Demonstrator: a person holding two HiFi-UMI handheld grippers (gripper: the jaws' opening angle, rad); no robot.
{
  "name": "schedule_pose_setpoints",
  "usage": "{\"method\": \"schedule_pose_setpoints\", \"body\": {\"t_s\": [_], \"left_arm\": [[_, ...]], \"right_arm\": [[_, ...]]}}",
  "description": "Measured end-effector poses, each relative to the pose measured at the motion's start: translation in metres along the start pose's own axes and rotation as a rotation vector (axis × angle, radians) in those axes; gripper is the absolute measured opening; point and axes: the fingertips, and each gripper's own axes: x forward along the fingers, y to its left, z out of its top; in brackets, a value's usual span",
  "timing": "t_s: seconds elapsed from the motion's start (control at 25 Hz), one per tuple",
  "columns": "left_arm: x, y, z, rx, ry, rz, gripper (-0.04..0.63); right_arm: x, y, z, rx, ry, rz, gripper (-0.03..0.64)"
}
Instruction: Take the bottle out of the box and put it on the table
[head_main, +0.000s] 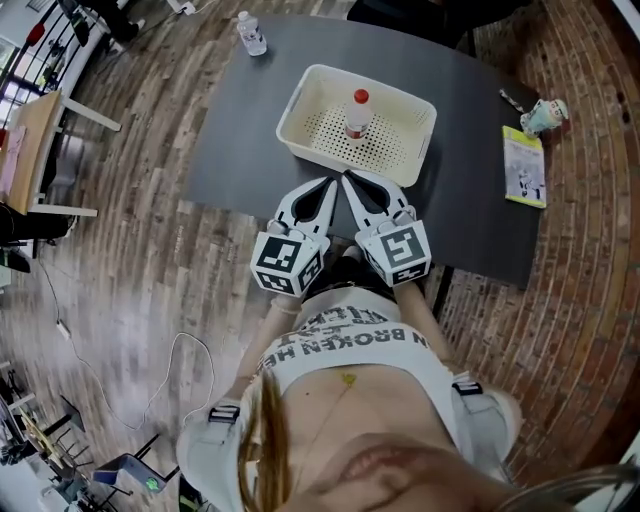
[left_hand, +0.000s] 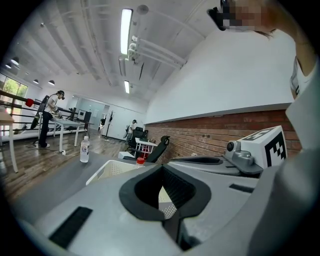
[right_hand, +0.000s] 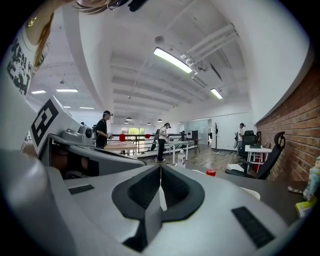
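Observation:
A clear bottle with a red cap (head_main: 357, 113) stands upright in a white perforated box (head_main: 306, 92) on the dark grey table (head_main: 240, 120). My two grippers sit side by side at the table's near edge, just short of the box. Both the left gripper (head_main: 334, 183) and the right gripper (head_main: 347, 177) are shut and hold nothing. In the left gripper view the red cap (left_hand: 140, 161) and the box rim (left_hand: 107, 171) show just past the closed jaws (left_hand: 162, 168). The right gripper view shows the cap (right_hand: 211, 172) beyond its shut tips (right_hand: 160, 168).
A second clear bottle (head_main: 250, 33) stands on the table's far left corner. A green booklet (head_main: 524, 167) and a small figure (head_main: 545, 115) lie at the table's right end. A wooden desk (head_main: 35, 150) stands to the left and a cable (head_main: 190, 350) lies on the floor.

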Motion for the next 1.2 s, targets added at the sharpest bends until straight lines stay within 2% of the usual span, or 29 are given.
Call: {"method": "schedule_pose_setpoints", "body": {"t_s": [0.24, 0.44, 1.0, 1.2], "left_arm": [[0.008, 0.006, -0.006, -0.013, 0.012, 0.038, 0.005], [0.016, 0.016, 0.001, -0.010, 0.022, 0.021, 0.005], [0.078, 0.055, 0.032, 0.053, 0.060, -0.236, 0.005], [0.090, 0.074, 0.032, 0.056, 0.091, -0.305, 0.005]], "right_arm": [[0.006, -0.012, -0.005, 0.008, 0.003, 0.021, 0.009], [0.016, -0.019, -0.002, 0.020, 0.006, -0.001, 0.009], [0.062, -0.064, 0.013, 0.048, 0.012, -0.250, 0.009], [0.084, -0.070, 0.013, 0.061, 0.031, -0.304, 0.009]]}}
